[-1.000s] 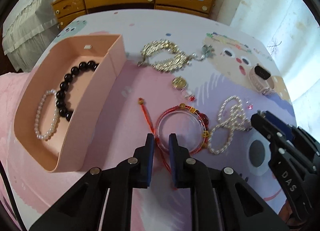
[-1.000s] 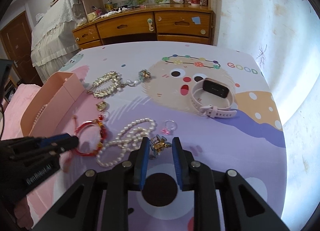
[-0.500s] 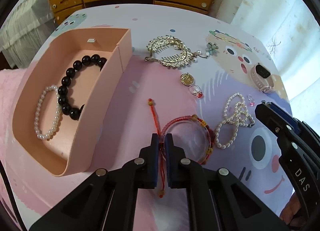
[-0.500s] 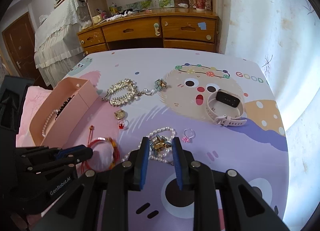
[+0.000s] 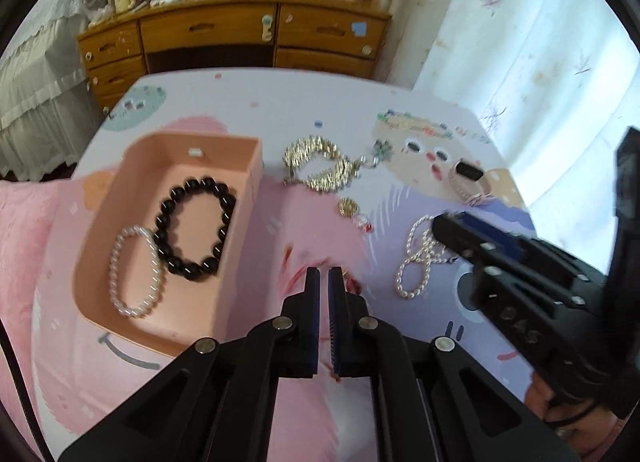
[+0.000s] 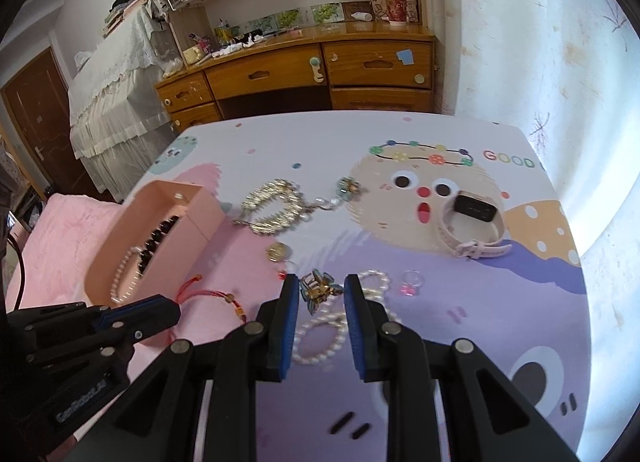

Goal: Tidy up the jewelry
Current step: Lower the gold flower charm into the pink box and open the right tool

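Where its jaws straddled the red string bracelet (image 6: 218, 298) a second ago, the left gripper (image 5: 324, 282) has clamped its cord and lifted it beside the pink box (image 5: 240, 262). The right gripper (image 6: 322, 294) keeps pinching the small hair clip (image 6: 318, 289), now raised above the pearl necklace (image 6: 320, 336).

A peach-pink box (image 5: 248, 197) holds a glossy black bead bracelet (image 5: 195, 229) and a white pearl one (image 5: 134, 272), while a red cord bracelet (image 6: 216, 296) lies on a pastel pink, lilac and white cartoon-print tablecloth (image 6: 500, 302).
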Demonstrator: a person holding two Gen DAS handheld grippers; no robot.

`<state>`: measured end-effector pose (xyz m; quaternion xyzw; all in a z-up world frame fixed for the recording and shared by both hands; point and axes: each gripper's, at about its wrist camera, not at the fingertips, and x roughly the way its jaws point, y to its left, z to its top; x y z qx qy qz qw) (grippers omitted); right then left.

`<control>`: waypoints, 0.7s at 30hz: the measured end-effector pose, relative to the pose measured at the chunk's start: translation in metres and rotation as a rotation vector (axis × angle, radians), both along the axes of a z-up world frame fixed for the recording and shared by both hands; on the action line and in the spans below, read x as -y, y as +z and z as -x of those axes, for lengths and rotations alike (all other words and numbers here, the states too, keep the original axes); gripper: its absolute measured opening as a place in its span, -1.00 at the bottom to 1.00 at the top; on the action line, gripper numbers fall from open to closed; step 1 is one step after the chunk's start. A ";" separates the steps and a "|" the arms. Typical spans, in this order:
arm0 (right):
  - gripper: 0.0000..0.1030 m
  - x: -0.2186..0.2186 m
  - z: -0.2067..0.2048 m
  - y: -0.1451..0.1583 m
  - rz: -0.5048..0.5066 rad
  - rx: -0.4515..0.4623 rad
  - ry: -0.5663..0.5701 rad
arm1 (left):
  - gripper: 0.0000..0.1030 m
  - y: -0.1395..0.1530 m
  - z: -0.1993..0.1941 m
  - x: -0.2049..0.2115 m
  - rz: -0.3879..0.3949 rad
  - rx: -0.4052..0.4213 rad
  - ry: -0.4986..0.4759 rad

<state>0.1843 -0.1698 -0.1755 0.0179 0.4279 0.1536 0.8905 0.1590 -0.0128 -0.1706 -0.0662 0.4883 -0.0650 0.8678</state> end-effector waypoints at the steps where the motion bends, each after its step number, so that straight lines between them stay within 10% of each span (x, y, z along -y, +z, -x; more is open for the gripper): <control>1: -0.55 -0.005 0.001 0.001 -0.004 0.003 0.003 | -0.96 0.008 0.002 -0.005 0.005 0.018 -0.012; 10: -0.55 -0.052 0.007 0.012 -0.046 0.025 0.037 | -0.96 0.047 0.012 -0.056 0.031 0.074 -0.051; 21: -0.55 -0.127 0.018 0.020 -0.193 0.031 0.181 | -0.93 0.029 0.011 -0.125 -0.064 -0.012 0.013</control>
